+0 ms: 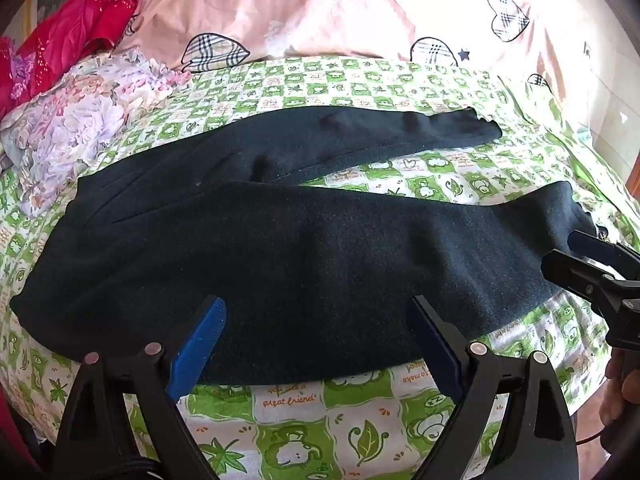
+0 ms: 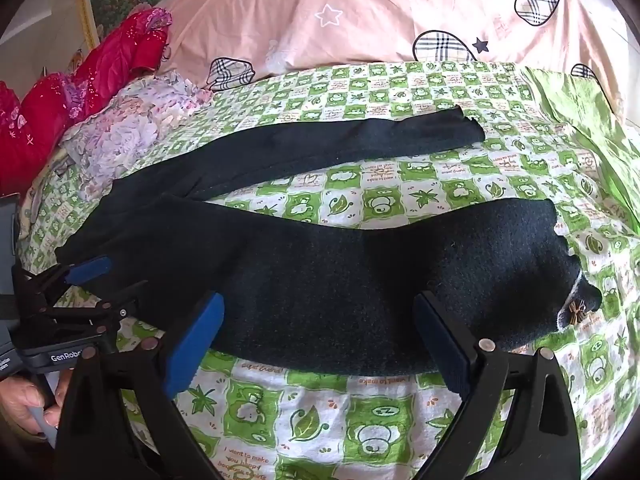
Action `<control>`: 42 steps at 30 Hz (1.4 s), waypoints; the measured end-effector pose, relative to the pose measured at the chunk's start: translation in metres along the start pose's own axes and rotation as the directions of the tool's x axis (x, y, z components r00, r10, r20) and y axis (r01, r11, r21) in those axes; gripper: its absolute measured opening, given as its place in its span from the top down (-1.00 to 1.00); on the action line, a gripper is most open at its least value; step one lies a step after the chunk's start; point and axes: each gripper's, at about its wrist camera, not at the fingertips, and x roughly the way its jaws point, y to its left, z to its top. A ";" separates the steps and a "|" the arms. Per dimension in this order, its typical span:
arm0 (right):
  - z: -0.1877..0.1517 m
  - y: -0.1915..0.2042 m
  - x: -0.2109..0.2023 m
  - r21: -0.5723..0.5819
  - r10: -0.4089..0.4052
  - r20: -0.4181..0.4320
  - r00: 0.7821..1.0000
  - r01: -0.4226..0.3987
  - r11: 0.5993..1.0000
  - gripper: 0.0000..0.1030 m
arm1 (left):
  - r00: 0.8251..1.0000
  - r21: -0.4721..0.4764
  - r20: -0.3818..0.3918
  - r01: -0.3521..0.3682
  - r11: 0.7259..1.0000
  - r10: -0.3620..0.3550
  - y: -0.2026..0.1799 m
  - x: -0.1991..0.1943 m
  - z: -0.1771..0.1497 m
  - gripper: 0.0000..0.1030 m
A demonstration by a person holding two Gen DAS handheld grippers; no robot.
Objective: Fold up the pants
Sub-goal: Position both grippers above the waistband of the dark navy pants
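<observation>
Dark navy fleece pants (image 1: 280, 248) lie flat on the green-and-white checked bedsheet (image 1: 360, 420), legs splayed apart (unfolded). Left gripper (image 1: 316, 344) and right gripper (image 2: 320, 344) both hover wide open, holding nothing, at the near leg's edge, positioned for a two-point pickup

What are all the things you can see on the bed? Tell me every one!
pants: one, dark navy, spread flat across the sheet, legs apart
sheet: one, green and white checks with leaves and animals, covering the bed
quilt: one, pink with plaid hearts, bunched behind the pants
floral cloth: one, pale purple and grey, far left
red cloth: one, bright red with sparkles, far left corner
left gripper: one, black with blue pads, open, at the near edge of the pants by the waist
right gripper: one, black with blue pads, open, at the near leg by the cuff
</observation>
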 end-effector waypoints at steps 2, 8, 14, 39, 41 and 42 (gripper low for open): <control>0.001 -0.001 0.000 0.000 0.001 -0.001 1.000 -0.001 1.000 -0.85 | 1.000 0.000 0.000 0.002 1.000 -0.002 0.000 -0.001 0.000 -0.79; 0.000 0.000 0.000 -0.001 -0.004 -0.001 1.000 0.004 1.000 -0.85 | 1.000 0.000 0.002 0.005 1.000 -0.005 0.000 -0.002 0.000 -0.79; -0.001 0.004 0.002 -0.003 0.001 0.003 1.000 -0.001 1.000 -0.85 | 1.000 -0.001 -0.001 0.011 1.000 -0.011 0.001 -0.002 0.001 -0.79; 0.001 0.003 0.006 -0.033 -0.006 0.008 1.000 0.006 0.999 -0.85 | 0.999 0.004 -0.032 0.041 0.999 -0.041 0.002 0.007 0.004 -0.79; 0.003 0.003 0.007 -0.035 -0.007 -0.006 1.000 0.007 0.999 -0.85 | 0.998 0.007 -0.038 0.041 0.999 -0.041 0.002 0.008 0.005 -0.79; 0.003 0.003 0.007 -0.032 -0.002 -0.007 1.000 0.002 0.999 -0.85 | 0.998 0.009 -0.040 0.044 0.999 -0.043 0.002 0.009 0.005 -0.79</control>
